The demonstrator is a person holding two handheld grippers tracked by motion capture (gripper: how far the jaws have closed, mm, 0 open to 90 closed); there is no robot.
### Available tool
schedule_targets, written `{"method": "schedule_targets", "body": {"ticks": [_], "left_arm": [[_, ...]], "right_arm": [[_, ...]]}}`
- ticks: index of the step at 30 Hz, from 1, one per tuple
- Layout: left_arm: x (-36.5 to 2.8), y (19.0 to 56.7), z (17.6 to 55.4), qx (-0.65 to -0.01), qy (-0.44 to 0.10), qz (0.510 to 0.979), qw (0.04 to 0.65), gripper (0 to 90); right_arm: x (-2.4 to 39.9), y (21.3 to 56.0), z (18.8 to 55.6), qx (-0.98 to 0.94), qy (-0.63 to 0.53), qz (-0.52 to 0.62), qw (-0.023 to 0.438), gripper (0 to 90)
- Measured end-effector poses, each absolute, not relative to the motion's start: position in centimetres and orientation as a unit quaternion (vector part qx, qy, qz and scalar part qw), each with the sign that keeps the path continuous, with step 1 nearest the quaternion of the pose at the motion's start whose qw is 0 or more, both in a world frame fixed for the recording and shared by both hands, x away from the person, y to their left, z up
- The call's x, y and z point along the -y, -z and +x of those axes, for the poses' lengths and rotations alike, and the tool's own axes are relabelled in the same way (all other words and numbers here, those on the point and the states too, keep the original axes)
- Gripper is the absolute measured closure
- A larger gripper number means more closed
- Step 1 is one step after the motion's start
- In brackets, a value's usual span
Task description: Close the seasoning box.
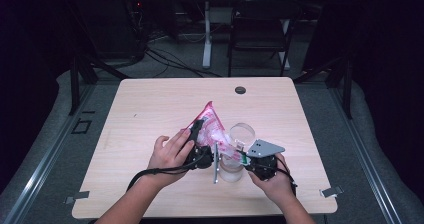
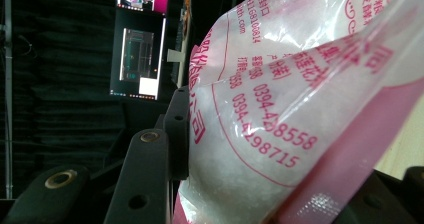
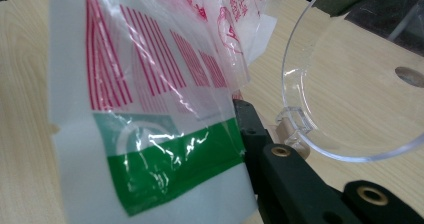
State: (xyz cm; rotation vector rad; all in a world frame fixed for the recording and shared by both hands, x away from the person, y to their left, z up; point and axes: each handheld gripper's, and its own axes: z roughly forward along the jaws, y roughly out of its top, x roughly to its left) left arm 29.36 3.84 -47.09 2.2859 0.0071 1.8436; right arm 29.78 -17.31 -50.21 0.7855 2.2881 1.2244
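Two tools meet over the middle of your counter (image 1: 150,109). Your left tool (image 1: 199,143) pinches the pink-printed plastic bag (image 1: 210,124) between its pads, tipped up above the clear cup (image 1: 235,154). Your right tool (image 1: 243,156) is pressed together on a green-and-white corner of that bag, just beside the cup's rim.

The plastic bag (image 3: 150,109) is showing red stripes, red print and a green band over white; the measuring cup (image 3: 350,84) is looking clear, the table (image 1: 150,114) pale wood-grained.
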Motion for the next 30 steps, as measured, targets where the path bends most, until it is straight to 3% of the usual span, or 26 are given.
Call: {"method": "schedule_targets", "body": {"ticks": [30], "left_arm": [[-3.36,46.73,29.22,0.009,-0.631,0.769,0.098,61.7]], "right_arm": [[17.63,50.27,29.96,-0.821,-0.446,0.292,0.206,90.0]]}}
